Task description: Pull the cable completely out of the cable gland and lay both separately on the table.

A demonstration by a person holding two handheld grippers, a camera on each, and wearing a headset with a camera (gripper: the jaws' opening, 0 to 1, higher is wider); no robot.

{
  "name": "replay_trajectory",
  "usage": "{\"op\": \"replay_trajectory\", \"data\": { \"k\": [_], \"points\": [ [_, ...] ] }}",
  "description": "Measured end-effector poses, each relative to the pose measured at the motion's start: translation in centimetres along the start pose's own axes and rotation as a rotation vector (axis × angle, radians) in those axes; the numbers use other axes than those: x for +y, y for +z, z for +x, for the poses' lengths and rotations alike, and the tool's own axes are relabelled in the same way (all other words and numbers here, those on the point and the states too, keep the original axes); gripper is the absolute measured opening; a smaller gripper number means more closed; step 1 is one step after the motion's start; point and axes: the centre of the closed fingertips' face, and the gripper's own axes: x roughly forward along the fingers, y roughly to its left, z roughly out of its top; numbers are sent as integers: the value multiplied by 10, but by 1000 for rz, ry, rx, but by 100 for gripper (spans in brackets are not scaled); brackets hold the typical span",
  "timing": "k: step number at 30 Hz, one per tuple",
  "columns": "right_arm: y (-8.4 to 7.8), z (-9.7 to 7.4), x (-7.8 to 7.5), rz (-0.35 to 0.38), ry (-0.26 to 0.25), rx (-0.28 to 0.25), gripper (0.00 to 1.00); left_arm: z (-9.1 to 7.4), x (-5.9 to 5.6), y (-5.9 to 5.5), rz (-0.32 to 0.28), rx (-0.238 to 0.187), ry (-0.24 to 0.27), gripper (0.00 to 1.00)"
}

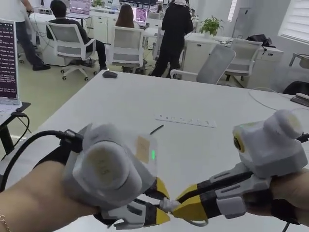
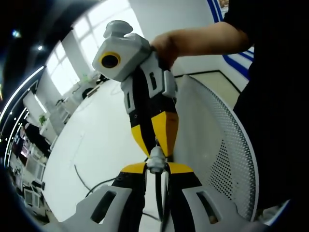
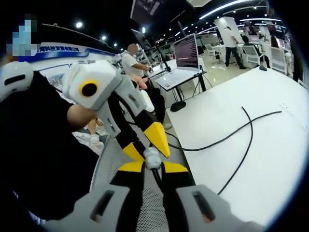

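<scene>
Your left hand-held gripper (image 1: 162,203) and right hand-held gripper (image 1: 179,204) meet tip to tip low in the head view. Both are clenched narrow on the pale cable gland (image 2: 156,162), one from each end, with the yellow tips almost touching. The black cable (image 2: 158,195) enters the gland and runs back between the left jaws. Its slack lies in loops on the white desk (image 1: 193,96). The gland is held in the air by the desk's near edge, not lying on it. A mesh chair back (image 2: 217,145) is just behind.
</scene>
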Motion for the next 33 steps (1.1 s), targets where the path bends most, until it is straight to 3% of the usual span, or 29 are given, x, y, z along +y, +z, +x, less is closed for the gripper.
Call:
{"op": "replay_trajectory", "data": {
  "k": [6,11,14,16,17,18,21,22,24,29,32,33],
  "points": [
    [-2,-1,-5,-135,-69,87,11,2,2,-1,-19,14,-19,16],
    [-9,-1,-6,-282,-130,196,11,5,-2,2,-155,-28,-93,16],
    [-6,-1,-11,-311,-199,218,11,6,5,0,-165,-28,-97,16],
    [-6,-2,-13,-361,-246,242,11,7,8,1,-207,-40,-111,16],
    [-4,-2,-16,-391,-275,246,10,8,9,0,-224,-40,-117,16],
    [-4,-2,-15,-453,-293,266,10,8,8,0,-281,-51,-138,16],
    [-2,-1,-16,-513,-369,283,10,8,12,-3,-303,-77,-166,16],
    [-1,0,-18,-603,-405,305,10,8,12,-2,-354,-99,-187,16],
    [0,2,-20,-641,-459,309,11,8,16,-3,-378,-117,-212,16],
    [6,-1,-27,-695,-547,291,11,7,24,-5,-430,-136,-213,16],
    [8,-1,-28,-798,-586,324,11,5,24,-4,-485,-157,-240,16],
    [6,-1,-29,-814,-596,344,10,3,21,1,-542,-179,-271,16]
  ]
}}
